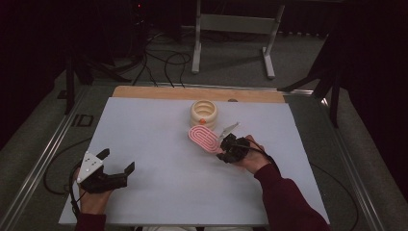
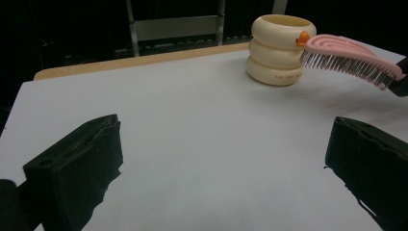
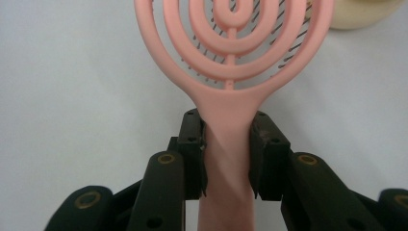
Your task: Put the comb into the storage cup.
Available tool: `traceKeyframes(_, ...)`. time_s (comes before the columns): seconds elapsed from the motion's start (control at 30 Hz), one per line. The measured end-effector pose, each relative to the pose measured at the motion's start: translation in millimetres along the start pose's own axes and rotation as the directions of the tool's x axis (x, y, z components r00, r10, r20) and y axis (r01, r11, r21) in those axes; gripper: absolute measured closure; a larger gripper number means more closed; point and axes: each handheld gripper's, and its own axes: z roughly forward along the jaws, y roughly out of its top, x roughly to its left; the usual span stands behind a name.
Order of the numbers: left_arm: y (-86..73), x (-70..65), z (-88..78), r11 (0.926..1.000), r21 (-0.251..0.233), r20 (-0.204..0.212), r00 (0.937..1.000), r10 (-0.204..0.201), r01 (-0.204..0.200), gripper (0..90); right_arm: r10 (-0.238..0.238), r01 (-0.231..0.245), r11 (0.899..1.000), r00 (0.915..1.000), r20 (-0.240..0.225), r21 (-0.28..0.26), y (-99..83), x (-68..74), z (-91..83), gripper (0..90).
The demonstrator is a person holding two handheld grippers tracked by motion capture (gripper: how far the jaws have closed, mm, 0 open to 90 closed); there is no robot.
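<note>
A pink hairbrush [image 1: 203, 138] with ring-shaped openings is held above the white table, bristles down, its head close to a cream ribbed cup [image 1: 204, 113] that carries a small orange mark. My right gripper [image 1: 226, 147] is shut on the brush's handle [image 3: 226, 144], with a black pad pressed on each side of it. From the left gripper view the brush [image 2: 349, 55] hangs beside the cup [image 2: 279, 50], bristles facing the table. My left gripper [image 1: 115, 161] rests near the front left of the table, jaws wide open and nothing between them.
A white sheet [image 1: 159, 159] covers the table, with a strip of bare wood [image 1: 159, 92] along its far edge. Beyond it stand a metal frame [image 1: 231, 33] and loose cables [image 1: 163, 62] on a dark floor.
</note>
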Motion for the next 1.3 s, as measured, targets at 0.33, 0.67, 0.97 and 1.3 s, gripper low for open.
traceKeyframes(0.33,0.1,0.0,0.3,1.0000,0.008,-0.001,1.0000,0.003,-0.003,0.1,0.013,-0.013,0.998,0.9999,0.009,-0.056,1.2,-0.3,-7.6,70.2)
traceKeyframes(0.67,0.2,-0.4,0.7,0.9999,0.009,0.000,1.0000,0.004,-0.004,0.1,0.018,-0.014,0.990,0.9994,0.029,-0.137,2.5,0.7,-13.7,70.2)
traceKeyframes(0.97,-0.1,-0.4,1.3,1.0000,0.009,0.001,1.0000,0.003,-0.003,0.1,0.020,-0.011,0.979,0.9989,0.042,-0.201,3.6,1.3,-17.2,70.2)
traceKeyframes(1.3,-0.3,-0.6,2.5,0.9999,0.015,0.005,1.0000,0.001,-0.001,0.1,0.022,-0.005,0.965,0.9979,0.061,-0.264,5.1,2.3,-19.3,70.1)
